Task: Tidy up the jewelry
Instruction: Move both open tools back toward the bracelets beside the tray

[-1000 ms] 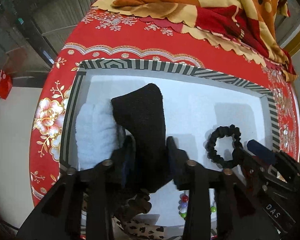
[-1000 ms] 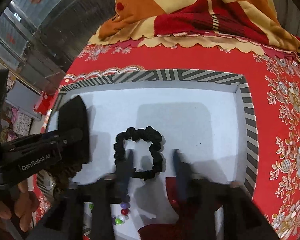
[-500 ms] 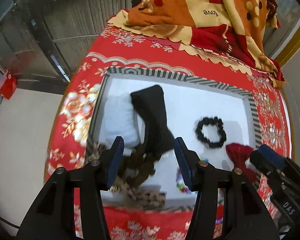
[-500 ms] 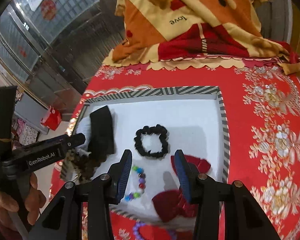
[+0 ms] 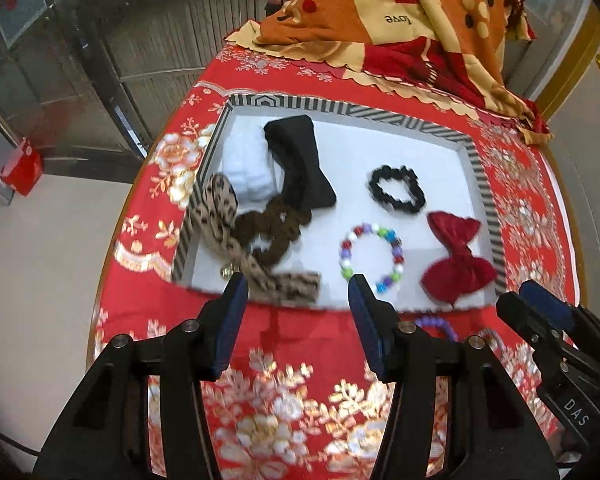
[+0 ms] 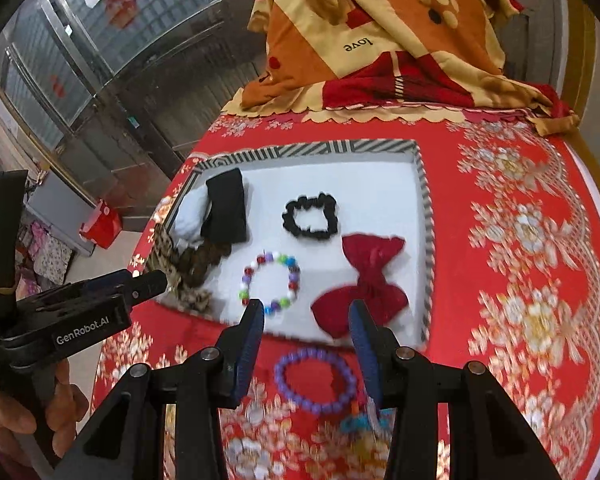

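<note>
Most open spot is the bare white floor at the far right of the shallow striped-rim tray (image 5: 485,184), behind the black ruffled scrunchie (image 5: 396,189). Left end's jammed: white fluffy pad (image 5: 246,168), black fabric bow (image 5: 300,160), brown braided band (image 5: 274,226) and leopard-print strip (image 5: 220,216) all piled touching. Multicoloured bead bracelet (image 5: 370,256) and dark red velvet bow (image 5: 456,256) fill the near right. On the red floral worktop (image 6: 520,280) a purple bead bracelet (image 6: 315,380) lies just outside the near rim.

My left gripper (image 5: 296,300) hangs with jaws apart, empty, at the tray's (image 5: 476,160) near edge; inside I see a beaded bracelet (image 5: 372,256) and red bow (image 5: 456,260).
</note>
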Demonstrator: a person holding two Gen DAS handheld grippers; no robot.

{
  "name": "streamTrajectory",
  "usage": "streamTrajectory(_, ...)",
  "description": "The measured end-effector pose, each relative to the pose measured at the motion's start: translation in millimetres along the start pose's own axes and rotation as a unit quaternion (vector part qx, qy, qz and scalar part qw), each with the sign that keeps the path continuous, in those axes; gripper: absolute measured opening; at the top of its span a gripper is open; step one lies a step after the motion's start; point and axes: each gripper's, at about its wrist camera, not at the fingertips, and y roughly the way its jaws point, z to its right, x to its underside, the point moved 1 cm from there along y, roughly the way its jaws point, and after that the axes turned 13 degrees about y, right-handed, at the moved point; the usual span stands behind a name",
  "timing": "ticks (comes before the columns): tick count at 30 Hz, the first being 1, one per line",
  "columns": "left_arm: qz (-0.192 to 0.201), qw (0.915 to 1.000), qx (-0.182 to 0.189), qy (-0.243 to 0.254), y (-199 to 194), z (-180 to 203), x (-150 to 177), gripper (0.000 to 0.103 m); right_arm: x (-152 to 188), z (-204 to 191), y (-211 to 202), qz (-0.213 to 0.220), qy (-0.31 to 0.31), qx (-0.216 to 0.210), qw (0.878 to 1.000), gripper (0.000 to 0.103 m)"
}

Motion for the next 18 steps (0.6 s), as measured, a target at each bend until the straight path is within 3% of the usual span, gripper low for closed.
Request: streamTrajectory(18, 0.014, 0.9998, -0.008, 0.012, -47, 42, 71, 0.052, 66, 21, -60, 0.023, -0.005, 0.023, 0.999, 0.042)
